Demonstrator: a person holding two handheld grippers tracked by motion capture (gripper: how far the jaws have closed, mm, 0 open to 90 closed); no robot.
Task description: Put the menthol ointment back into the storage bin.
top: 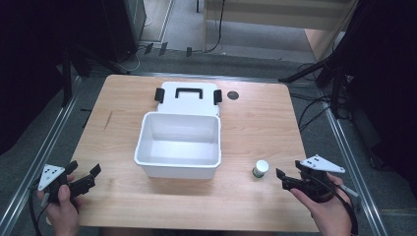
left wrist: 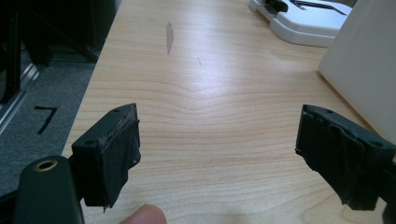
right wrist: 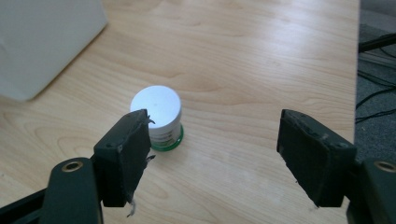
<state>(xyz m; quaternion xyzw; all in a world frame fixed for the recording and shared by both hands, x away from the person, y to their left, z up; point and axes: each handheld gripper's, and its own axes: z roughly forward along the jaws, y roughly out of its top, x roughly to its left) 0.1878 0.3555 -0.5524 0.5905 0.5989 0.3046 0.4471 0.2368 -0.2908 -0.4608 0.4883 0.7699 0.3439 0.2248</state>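
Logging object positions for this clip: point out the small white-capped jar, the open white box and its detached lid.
small jar (right wrist: 156, 108), right gripper view, on its white cap.
open white box (top: 177, 171), high view, on its near outer wall.
lid (top: 189, 104), high view, on its flat white top.

This looks like a lab or test room set up for recording, not a home. A plain wooden worktop (top: 255, 123) stands alone on grey carpet (top: 98, 88), with metal rails (top: 44, 147) running along the floor on its left and right. Dark stand legs (top: 307, 71) rise at the far right and far left, and black cables (top: 314, 105) trail over the floor on the right. Another cable (top: 219, 29) drops to the floor at the far side, near a pale wooden cabinet (top: 275, 17). A black tape mark (left wrist: 45, 117) is stuck on the carpet left of the worktop. The edges of the room are dark.
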